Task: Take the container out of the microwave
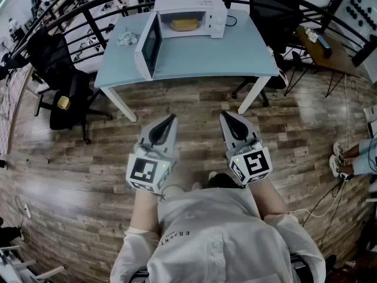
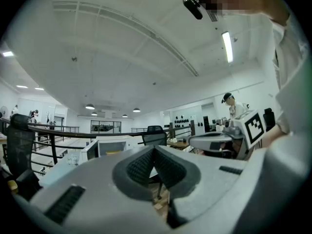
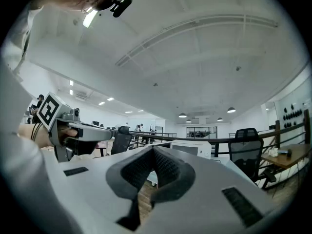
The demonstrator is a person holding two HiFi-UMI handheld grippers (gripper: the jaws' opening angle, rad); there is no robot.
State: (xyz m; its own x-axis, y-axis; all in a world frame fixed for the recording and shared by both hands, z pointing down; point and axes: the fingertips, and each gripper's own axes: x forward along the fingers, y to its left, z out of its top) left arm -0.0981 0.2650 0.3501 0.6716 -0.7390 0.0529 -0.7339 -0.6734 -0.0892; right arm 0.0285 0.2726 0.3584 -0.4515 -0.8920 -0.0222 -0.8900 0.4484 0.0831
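Hovering over floor (image 1: 194, 108): left hand-held gripper (image 1: 172, 118), right hand-held gripper (image 1: 224, 115) closed, empty; table edge (image 1: 188, 79) ahead.

The microwave (image 1: 200, 3) is white, with its control panel at the right end. It stands at the far edge of the pale blue desk (image 1: 206, 58), and its door (image 1: 148, 45), a dark window in a white frame, is swung wide open to the left, jutting out toward the desk's near edge. Inside the open cavity lies the container (image 1: 184, 24), a low, flat, yellow box resting level on the cavity floor, roughly in the middle of the opening.
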